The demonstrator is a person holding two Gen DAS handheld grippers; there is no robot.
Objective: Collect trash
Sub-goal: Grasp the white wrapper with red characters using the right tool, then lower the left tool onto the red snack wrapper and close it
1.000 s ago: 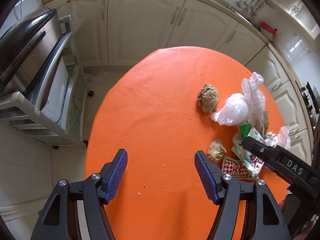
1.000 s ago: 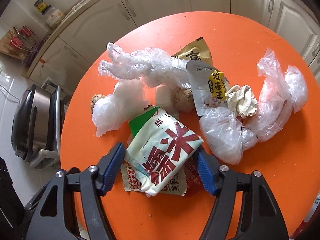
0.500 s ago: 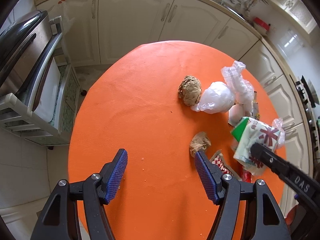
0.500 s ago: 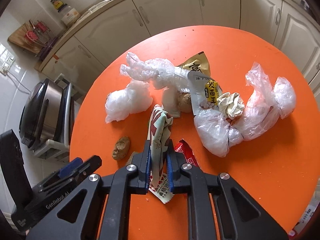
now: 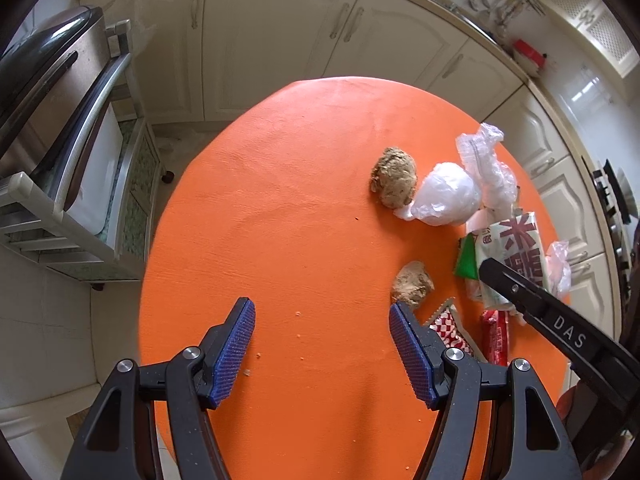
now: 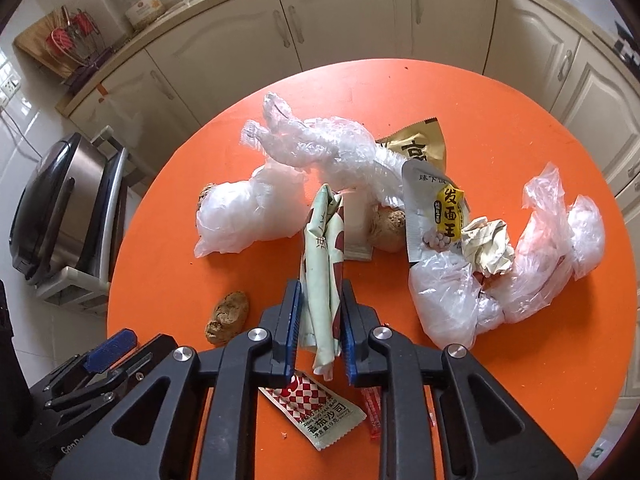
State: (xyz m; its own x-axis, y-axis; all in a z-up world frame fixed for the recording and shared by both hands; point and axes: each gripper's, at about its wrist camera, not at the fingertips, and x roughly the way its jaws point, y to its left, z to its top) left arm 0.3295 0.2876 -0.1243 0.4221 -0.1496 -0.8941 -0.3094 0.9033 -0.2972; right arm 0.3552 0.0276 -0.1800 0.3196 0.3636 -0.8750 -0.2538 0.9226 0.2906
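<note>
A second ago the right tongs (image 6: 320, 320) stood wide around the snack bag (image 6: 322, 248); now they pinch it, maybe loosening, lifted above the orange table (image 6: 520, 380). The left tongs (image 5: 322, 344) wait open, empty

On the round orange table (image 6: 500, 128) your trash lies in a loose band. Farthest left sits the tied white plastic bag (image 6: 244, 216), a rough brown lump (image 5: 394, 176) touching its far-left side. Behind it stretches the crinkled clear plastic wrap (image 6: 320, 148), with the tan foil packet (image 6: 420, 146) to its right. The crumpled cream paper ball (image 6: 488, 252) rests on the clear bags (image 6: 540, 264) at the right. Nearest you lies the red-checked sauce sachet (image 6: 316, 406), the small brown lump (image 6: 228, 316) to its left.
</note>
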